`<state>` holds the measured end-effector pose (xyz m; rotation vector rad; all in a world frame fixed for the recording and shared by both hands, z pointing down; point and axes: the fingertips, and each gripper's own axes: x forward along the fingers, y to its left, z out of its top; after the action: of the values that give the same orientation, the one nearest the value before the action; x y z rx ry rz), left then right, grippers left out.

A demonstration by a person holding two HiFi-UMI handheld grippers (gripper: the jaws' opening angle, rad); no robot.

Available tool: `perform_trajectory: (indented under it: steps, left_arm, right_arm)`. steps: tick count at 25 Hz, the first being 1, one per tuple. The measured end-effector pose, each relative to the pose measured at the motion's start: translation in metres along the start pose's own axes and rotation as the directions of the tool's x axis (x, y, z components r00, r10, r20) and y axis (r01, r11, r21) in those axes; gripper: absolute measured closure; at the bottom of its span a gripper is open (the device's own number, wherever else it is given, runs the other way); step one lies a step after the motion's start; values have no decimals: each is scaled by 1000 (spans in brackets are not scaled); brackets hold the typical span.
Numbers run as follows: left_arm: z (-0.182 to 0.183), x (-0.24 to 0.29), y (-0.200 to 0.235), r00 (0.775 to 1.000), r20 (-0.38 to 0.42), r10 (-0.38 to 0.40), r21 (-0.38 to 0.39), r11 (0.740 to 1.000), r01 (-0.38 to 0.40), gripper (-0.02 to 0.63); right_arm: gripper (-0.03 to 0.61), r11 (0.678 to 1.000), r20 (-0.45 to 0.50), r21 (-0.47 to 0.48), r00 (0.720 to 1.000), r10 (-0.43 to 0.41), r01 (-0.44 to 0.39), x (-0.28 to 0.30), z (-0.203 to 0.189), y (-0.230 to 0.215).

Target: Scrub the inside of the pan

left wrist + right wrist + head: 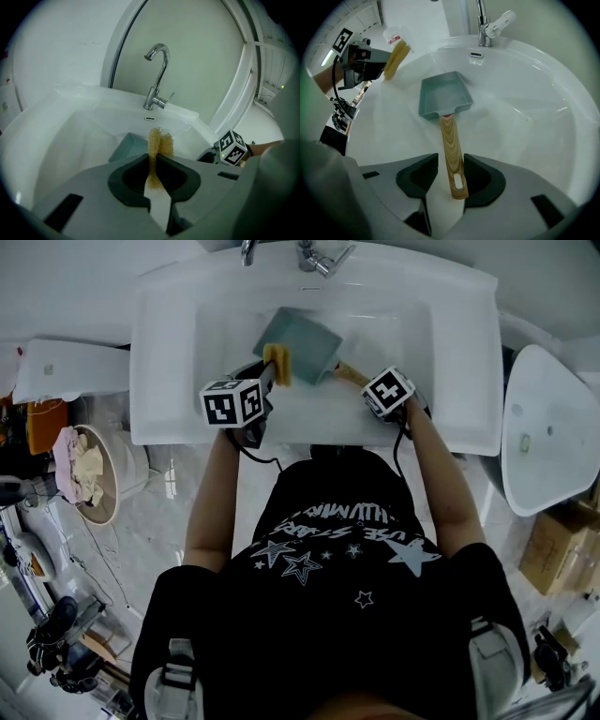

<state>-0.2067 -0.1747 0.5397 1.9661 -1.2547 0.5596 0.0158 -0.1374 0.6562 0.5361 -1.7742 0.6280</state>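
The pan (443, 96) lies flat in the sink (525, 98), its wooden handle (451, 140) running back between the right gripper's (451, 159) parted jaws, unclamped; the left gripper (153, 157) pinches a sponge (161, 140) over the pan's edge. One pan, one sponge, two grippers, one tap (157, 75). The pan is square, teal-grey, shallow, with a hole at the handle's end

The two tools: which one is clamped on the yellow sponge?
The left tool: its jaws pinch the yellow sponge. The right tool stands open around the wooden handle of the pan.
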Motion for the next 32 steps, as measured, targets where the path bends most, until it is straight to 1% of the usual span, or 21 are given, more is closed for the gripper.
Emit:
perform_trajectory:
  steps: [6,9,10,15,18,22,24,26,30,32]
  left_arm:
    - [-1,7,8,999,-33,19,-4,1000,-19,561]
    - [-3,12,14,999,-49,23,-5,1000,-23,561]
    - [-3,13,17,998,-55,27,-4,1000,-27,561]
    - [-5,24,34,993,-99,70,1,998,-70,561]
    - [-5,33,46,987,-130,94,29,995,-91,561]
    - [-5,47,62,976,-173,131,75,990,-120,561]
    - [-3,52,69,971,-187,148,86,987,-134,561]
    - [-3,58,75,965,-200,168,101,984,-150,561]
    - [-1,73,85,952,-222,209,167,970,-174,561]
    - [1,78,88,947,-228,227,205,962,-181,561]
  right_arm:
    - [423,999,-68,-43,998,-20,17,8,-3,-1]
    - [438,997,-102,-60,994,-46,40,7,-4,-1]
    - [449,997,-102,-64,994,-48,41,8,-3,0]
    - [453,996,-101,-77,994,-45,37,9,-1,1]
    - [454,995,-114,-85,992,-58,49,7,-5,-2]
    - [457,995,-101,-97,994,-41,31,9,-2,2]
    - [457,995,-112,-95,993,-46,36,7,-4,2]
    - [458,995,-102,-94,994,-35,25,7,-2,4]
    - [458,996,-122,-87,992,-39,28,7,-6,2]
    - [459,996,-106,-90,994,-31,22,7,-3,3]
